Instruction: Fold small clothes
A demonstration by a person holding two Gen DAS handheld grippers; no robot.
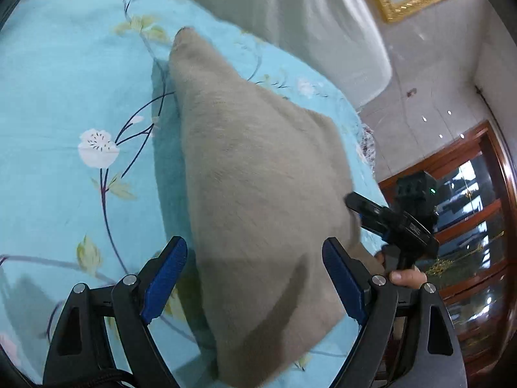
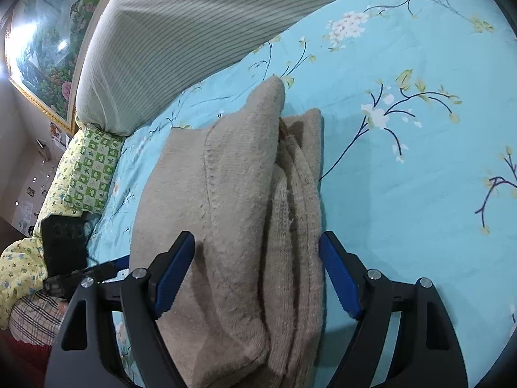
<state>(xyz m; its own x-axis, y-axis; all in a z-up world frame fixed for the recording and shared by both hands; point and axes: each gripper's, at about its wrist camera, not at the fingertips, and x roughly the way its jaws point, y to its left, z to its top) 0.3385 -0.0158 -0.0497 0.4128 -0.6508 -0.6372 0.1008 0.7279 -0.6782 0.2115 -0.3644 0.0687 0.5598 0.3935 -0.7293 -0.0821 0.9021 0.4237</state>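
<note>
A beige fuzzy knit garment (image 1: 255, 194) lies folded on the light blue floral bedsheet (image 1: 64, 97). My left gripper (image 1: 255, 278) is open, its blue-padded fingers on either side of the garment's near end. The garment shows in the right wrist view (image 2: 239, 200) as stacked folded layers with a ribbed edge on the right. My right gripper (image 2: 258, 274) is open and straddles the near end of the fold. The right gripper also appears in the left wrist view (image 1: 387, 223), at the garment's right edge.
A striped grey-white pillow (image 2: 181, 32) lies behind the garment. A green checked cloth (image 2: 93, 168) and yellow floral bedding (image 2: 19, 268) lie at the bed's left edge. A wooden glass cabinet (image 1: 471, 226) stands past the bed's right edge. A gold-framed painting (image 2: 42, 48) hangs on the wall.
</note>
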